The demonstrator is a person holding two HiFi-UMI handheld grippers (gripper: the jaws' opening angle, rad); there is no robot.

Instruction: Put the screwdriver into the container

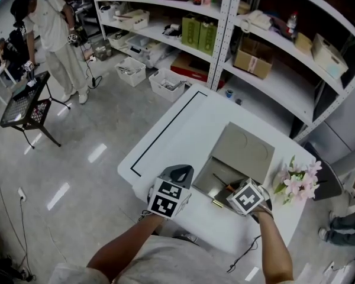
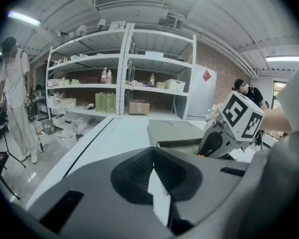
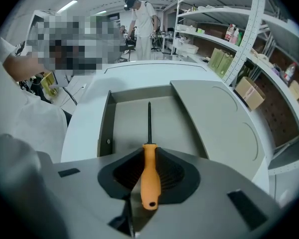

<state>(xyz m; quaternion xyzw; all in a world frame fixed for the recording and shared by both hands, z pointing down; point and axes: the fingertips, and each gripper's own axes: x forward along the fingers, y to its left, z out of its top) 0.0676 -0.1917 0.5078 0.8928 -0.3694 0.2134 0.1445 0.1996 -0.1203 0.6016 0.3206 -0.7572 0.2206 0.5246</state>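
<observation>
The shelving (image 1: 225,16) fills the upper right of the head view, and below it the white table (image 1: 183,129) runs across the middle of the frame. On the table's right half sits the grey container (image 3: 105,128), open, with its flat lid (image 1: 245,149) lying over the far right part of it.

My left gripper (image 1: 178,173) is at the lower centre of the head view, over the table's near edge, just left of the container. Its jaws are pressed together and I carry nothing in them.

My right gripper (image 1: 236,193) is lower right of centre, at the container's near rim. Its jaws are clamped on the orange handle of the screwdriver (image 3: 149,176). The butt end of the handle points back toward me, and the thin dark shaft reaches forward over the container's open inside. I cannot tell whether the tip touches the bottom.
</observation>
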